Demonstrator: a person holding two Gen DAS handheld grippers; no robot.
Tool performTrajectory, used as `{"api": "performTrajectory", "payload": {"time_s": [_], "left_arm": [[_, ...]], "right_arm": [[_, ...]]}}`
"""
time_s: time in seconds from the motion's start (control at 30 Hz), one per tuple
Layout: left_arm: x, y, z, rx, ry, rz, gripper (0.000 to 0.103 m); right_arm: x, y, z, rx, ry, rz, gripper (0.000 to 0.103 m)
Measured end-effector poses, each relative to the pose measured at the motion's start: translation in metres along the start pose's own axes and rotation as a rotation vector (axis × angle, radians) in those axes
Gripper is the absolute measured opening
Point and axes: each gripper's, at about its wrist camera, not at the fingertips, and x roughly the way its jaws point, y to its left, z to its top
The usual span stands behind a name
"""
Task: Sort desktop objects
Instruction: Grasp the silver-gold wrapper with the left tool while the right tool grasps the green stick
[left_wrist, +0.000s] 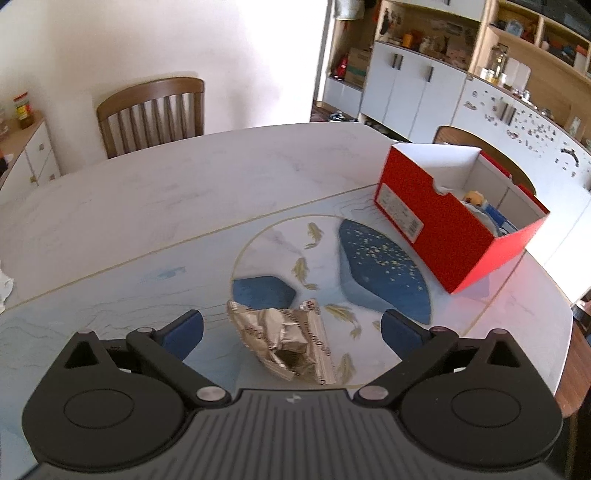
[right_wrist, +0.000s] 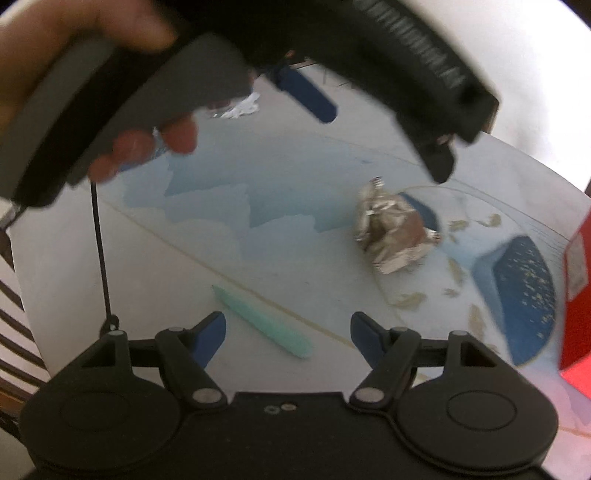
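A crumpled silver foil wrapper (left_wrist: 286, 341) lies on the table mat between the open fingers of my left gripper (left_wrist: 291, 328), which hovers just above it. The wrapper also shows in the right wrist view (right_wrist: 393, 229). My right gripper (right_wrist: 288, 332) is open and empty, with a mint-green pen (right_wrist: 262, 321) lying on the table between its fingers. The left gripper's body and the hand holding it (right_wrist: 122, 107) fill the top of the right wrist view. An open red box (left_wrist: 454, 225) with a few items inside stands at the right of the table.
The white marble table (left_wrist: 184, 184) carries a blue fish-pattern mat (left_wrist: 384, 266). A wooden chair (left_wrist: 151, 114) stands at the far side, another behind the box. Crumpled white paper (right_wrist: 240, 107) lies far off. Cabinets and shelves line the back right.
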Motion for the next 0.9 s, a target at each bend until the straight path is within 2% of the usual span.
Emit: {"api": "performTrajectory", "payload": {"time_s": [0.23,0.5,0.57,0.67,0.7,0.83,0.9], "left_arm": [[0.001,0.008,-0.003,-0.013,0.000,0.020,0.103],[0.005,0.008,-0.006,-0.013,0.006,0.036,0.103],[0.006,0.008,-0.006,-0.011,0.010,0.037,0.103],[0.008,0.007,-0.007,-0.008,0.016,0.035,0.103],[0.009,0.006,-0.007,-0.005,0.017,0.035,0.103],[0.012,0.002,-0.007,0.008,0.018,0.034,0.103],[0.014,0.000,-0.007,0.012,0.019,0.031,0.103]], "right_arm": [[0.023,0.011,0.003,-0.037,0.007,-0.004,0.073],[0.040,0.016,-0.001,-0.056,0.017,-0.008,0.067],[0.040,0.015,-0.001,-0.057,0.008,-0.013,0.062],[0.038,0.009,-0.002,-0.041,0.006,-0.019,0.059],[0.038,0.006,-0.002,-0.033,0.007,-0.025,0.054],[0.033,-0.012,-0.003,0.005,0.008,-0.075,0.044],[0.030,-0.025,-0.005,0.037,0.007,-0.109,0.036]]}}
